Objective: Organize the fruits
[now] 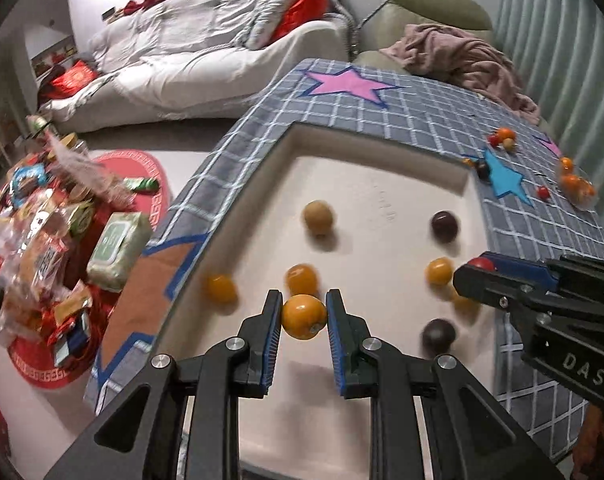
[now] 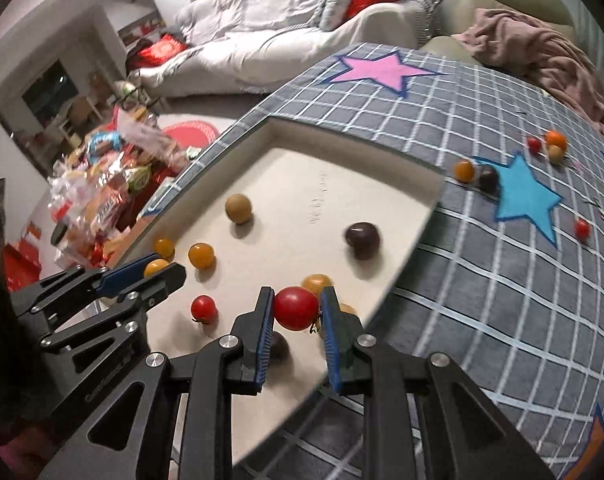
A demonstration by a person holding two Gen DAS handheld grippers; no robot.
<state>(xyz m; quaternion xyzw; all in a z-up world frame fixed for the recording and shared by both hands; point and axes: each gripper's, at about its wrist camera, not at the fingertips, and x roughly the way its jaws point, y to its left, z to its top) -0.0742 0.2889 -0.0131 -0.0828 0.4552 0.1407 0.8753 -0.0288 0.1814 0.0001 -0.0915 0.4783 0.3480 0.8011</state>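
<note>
Grid-patterned cloth (image 2: pixel 481 280) carries a white tray (image 2: pixel 302 184) and scattered small fruits (image 2: pixel 581 228).

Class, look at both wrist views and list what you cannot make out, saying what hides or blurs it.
- Left wrist view: the red fruit is mostly hidden by the right gripper.
- Right wrist view: a dark fruit sits largely behind the right gripper.
- Both views: the snack packets are too blurred to read.
- Left wrist view: the bag of fruit is small and blurred.

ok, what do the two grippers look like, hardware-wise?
Both match: the left gripper and right gripper have black angular linkage arms with triangular cutouts, silver round pivot pins and blue ribbed finger pads. White "DAS" lettering marks the right gripper's body. No cables or sleeves visible.
</note>
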